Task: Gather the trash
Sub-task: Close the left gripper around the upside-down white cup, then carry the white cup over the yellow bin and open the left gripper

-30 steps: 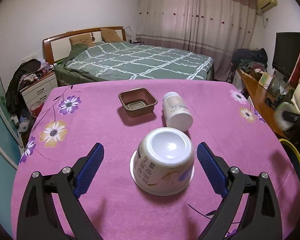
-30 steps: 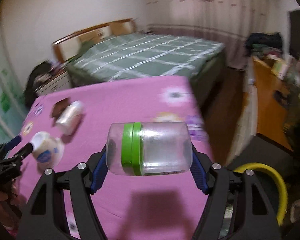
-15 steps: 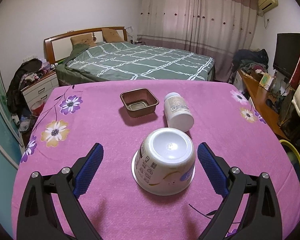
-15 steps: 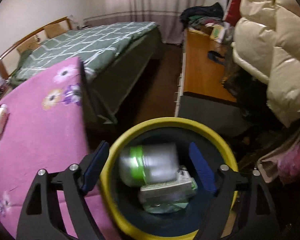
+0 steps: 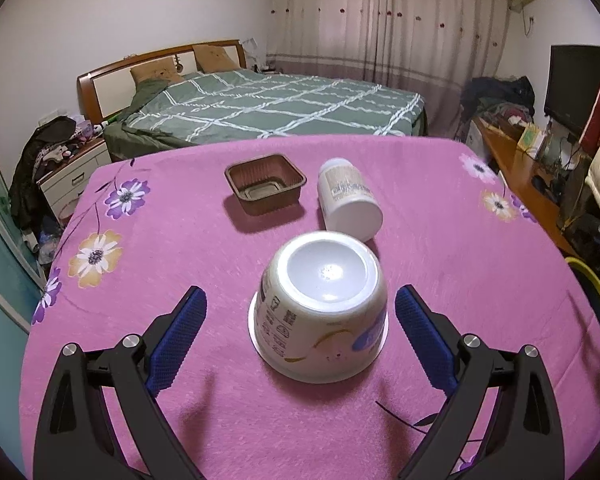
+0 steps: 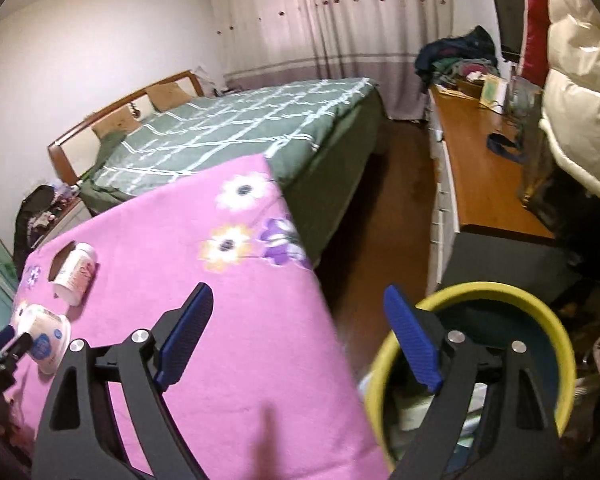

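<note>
An upturned white paper bowl (image 5: 323, 305) sits on the pink flowered tablecloth (image 5: 180, 248). My left gripper (image 5: 298, 328) is open, its blue pads on either side of the bowl without touching it. Behind the bowl lie a white bottle (image 5: 348, 199) on its side and a brown plastic tray (image 5: 265, 188). My right gripper (image 6: 296, 340) is open and empty, over the table's right edge beside the yellow-rimmed bin (image 6: 540, 312). The bowl (image 6: 44, 338) and bottle (image 6: 76, 273) also show far left in the right wrist view.
A bed with a green checked cover (image 5: 276, 104) stands beyond the table. A wooden desk (image 6: 488, 184) with clutter runs along the right wall. A cream puffer jacket (image 6: 580, 92) hangs above the bin. A nightstand (image 5: 72, 172) stands at the left.
My right gripper carried the green-lidded clear jar off the table, let it go into the bin, then swung back toward the table edge, open and empty. The left gripper has barely moved.
</note>
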